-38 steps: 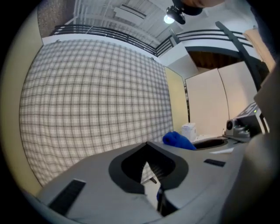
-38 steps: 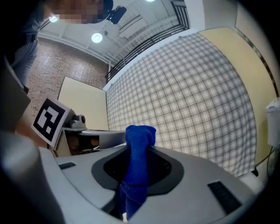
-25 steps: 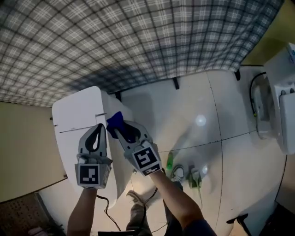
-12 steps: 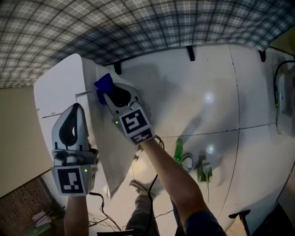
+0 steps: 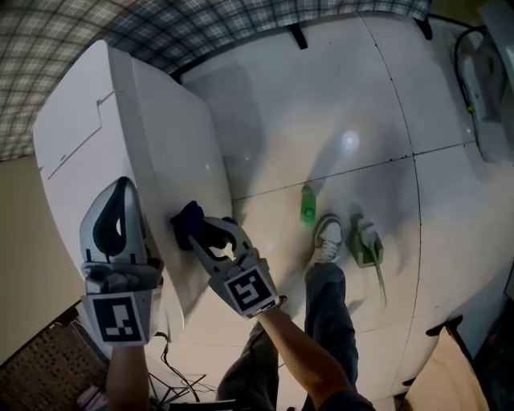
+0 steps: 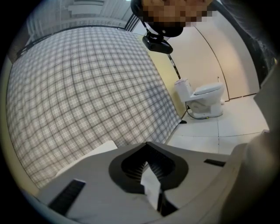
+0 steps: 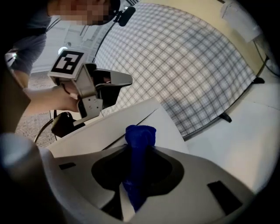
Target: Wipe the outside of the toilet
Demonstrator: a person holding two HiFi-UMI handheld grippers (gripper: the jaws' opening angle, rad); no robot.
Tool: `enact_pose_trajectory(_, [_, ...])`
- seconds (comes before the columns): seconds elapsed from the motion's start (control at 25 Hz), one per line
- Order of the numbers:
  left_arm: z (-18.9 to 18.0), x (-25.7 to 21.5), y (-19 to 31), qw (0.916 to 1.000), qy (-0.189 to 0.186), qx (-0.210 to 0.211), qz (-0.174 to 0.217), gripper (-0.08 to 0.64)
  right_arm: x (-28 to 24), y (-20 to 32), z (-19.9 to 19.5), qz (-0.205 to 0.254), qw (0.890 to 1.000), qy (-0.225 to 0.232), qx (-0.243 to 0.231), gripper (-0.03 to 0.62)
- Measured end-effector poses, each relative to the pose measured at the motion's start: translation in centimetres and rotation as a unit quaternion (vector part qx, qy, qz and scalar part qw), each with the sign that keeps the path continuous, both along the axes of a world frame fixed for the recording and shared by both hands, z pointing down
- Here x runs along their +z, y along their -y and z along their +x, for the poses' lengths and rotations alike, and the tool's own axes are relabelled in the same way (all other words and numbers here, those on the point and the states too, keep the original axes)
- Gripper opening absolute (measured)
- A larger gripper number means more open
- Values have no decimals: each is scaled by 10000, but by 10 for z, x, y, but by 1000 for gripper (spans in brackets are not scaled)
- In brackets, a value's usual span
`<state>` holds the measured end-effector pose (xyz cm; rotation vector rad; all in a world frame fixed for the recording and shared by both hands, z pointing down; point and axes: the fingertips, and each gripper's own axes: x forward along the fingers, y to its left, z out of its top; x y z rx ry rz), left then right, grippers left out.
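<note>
The white toilet [image 5: 104, 136] fills the left of the head view, its top and flat side showing. A dark blue cloth [image 5: 189, 219] is pressed against that side, low down, with my right gripper [image 5: 195, 231] shut on it. In the right gripper view the cloth [image 7: 139, 144] stands up between the jaws, in front of the toilet's white top [image 7: 131, 120]. My left gripper [image 5: 120, 191] hovers over the toilet's near left edge. It is shut with nothing in it, its tips [image 6: 147, 144] meeting. It also shows in the right gripper view as the left gripper [image 7: 118, 81].
A checked curtain [image 5: 161, 24] hangs behind the toilet. On the white floor lie a green bottle [image 5: 307, 206] and a green-handled tool [image 5: 368, 245], beside the person's shoe [image 5: 328, 239]. Cables [image 5: 173, 369] trail below. A second toilet [image 6: 202, 99] stands farther off.
My right gripper has carried the blue cloth from the toilet's top edge down along its side. The head view has swung lower; the left gripper stays near the top.
</note>
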<state>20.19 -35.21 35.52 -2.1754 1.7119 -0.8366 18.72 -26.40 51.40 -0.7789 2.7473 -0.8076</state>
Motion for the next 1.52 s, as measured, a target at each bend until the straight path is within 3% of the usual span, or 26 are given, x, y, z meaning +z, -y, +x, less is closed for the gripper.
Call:
enact_pose_trajectory(0.16, [11,8,-30,9998,-38,209,13,12,17,-59,7,-357,9991,116,174,100])
enact_pose_trajectory(0.32, [15,12,-31,9996,-80,268,30,12,22,-52,12,-433,9985,161,289,100])
enact_pose_trajectory(0.56, [4,4,15,10000,-4,15,48,12,-8,82,13,-76,9980,249,569,100])
enact_pose_trajectory(0.72, [-5,3,55,9995,230,-197,106,12,6,186,-2,258,9965,296,733,100])
enact_pose_trajectory(0.88, [-5,-6,79,9975,514,-402,288,12,48,248,-33,-70,9986,198,479,100])
enact_pose_trajectory(1.04, [14,-13,115,9974,564,-116,427,12,80,281,-62,-314,9994,12,164,100])
enact_pose_trajectory(1.24, [50,6,122,9981,453,295,283,12,100,240,-59,-650,9978,84,-27,100])
enact_pose_trajectory(1.52, [64,46,98,9981,221,536,-213,14,136,99,-36,-1340,9909,-83,-91,100])
